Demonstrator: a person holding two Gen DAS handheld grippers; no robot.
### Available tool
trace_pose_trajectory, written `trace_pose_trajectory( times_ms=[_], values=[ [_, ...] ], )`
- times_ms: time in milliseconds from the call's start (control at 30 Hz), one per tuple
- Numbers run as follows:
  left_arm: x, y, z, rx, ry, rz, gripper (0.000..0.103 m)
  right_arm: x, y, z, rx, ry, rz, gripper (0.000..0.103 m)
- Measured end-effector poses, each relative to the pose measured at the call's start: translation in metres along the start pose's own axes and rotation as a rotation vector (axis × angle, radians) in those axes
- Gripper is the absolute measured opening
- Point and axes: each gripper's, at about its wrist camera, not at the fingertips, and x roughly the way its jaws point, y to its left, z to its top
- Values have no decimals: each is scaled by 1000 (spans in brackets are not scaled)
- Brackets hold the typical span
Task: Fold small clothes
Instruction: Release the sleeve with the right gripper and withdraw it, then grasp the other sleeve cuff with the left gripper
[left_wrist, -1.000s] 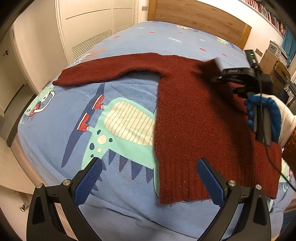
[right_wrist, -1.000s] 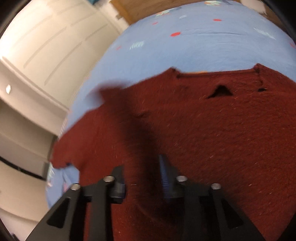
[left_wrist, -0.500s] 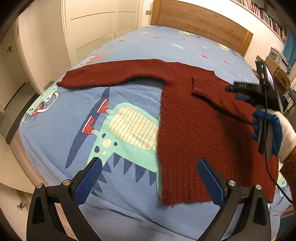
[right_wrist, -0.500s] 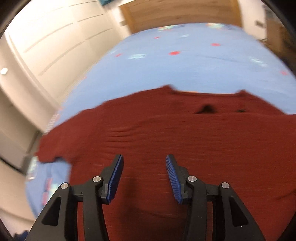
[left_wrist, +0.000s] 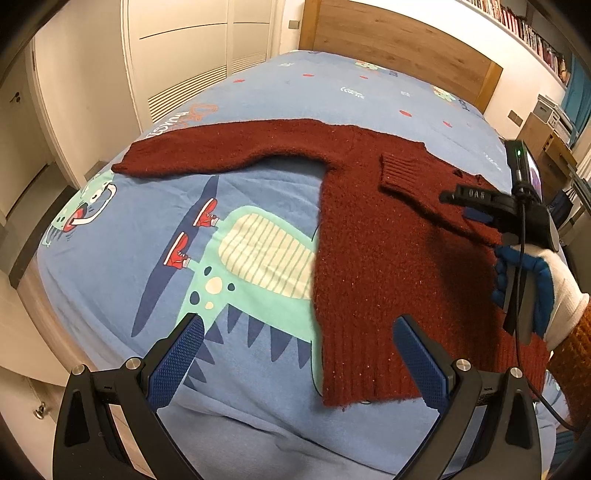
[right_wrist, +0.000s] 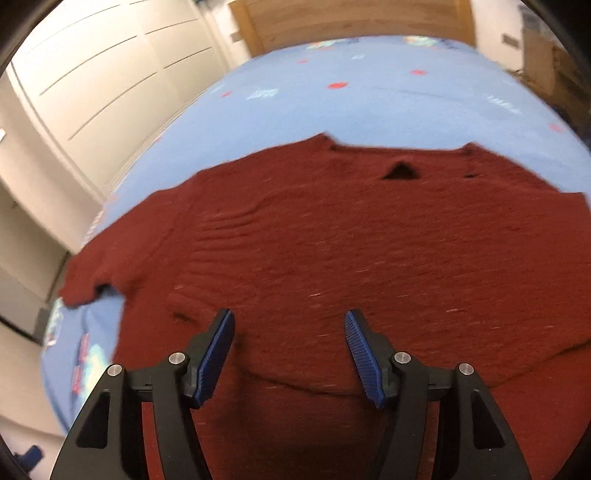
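Observation:
A dark red knitted sweater (left_wrist: 388, 258) lies flat on the blue bed. Its left sleeve (left_wrist: 221, 147) stretches out to the left. Its right sleeve (left_wrist: 417, 184) is folded across the chest, cuff near the middle. My left gripper (left_wrist: 295, 350) is open and empty, above the sweater's hem at the bed's near edge. My right gripper (right_wrist: 288, 343) is open and empty, just above the sweater body (right_wrist: 351, 240); it also shows in the left wrist view (left_wrist: 476, 206) at the sweater's right side, in a gloved hand.
The bed cover (left_wrist: 258, 258) is blue with a green dinosaur print. White wardrobe doors (left_wrist: 184, 55) stand to the left, a wooden headboard (left_wrist: 399, 48) at the far end, furniture (left_wrist: 550, 147) at the right.
The right gripper let go of the right sleeve, opened wide and drew back to the right. The sleeve now lies folded on the chest. The left gripper stayed open in place.

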Motion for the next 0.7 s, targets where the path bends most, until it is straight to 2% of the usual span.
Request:
trace_pose_trajectory(
  times_ms=[33,100,200,533,700],
  values=[
    [0,0,0,-3,4,-2,101,2,-3,-2,1,24,9,65],
    [1,1,2,-10,8,-5,101,7,-8,-6,28,67,92,65],
    [1,3,5,-14,3,-3,101,-6,-16,-7,74,52,197,62],
    [14,22,32,-51,-28,34,101,-59,-30,-19,55,-50,206,61],
    [30,48,59,-118,-53,30,101,-79,-43,-32,37,-76,175,61]
  ],
)
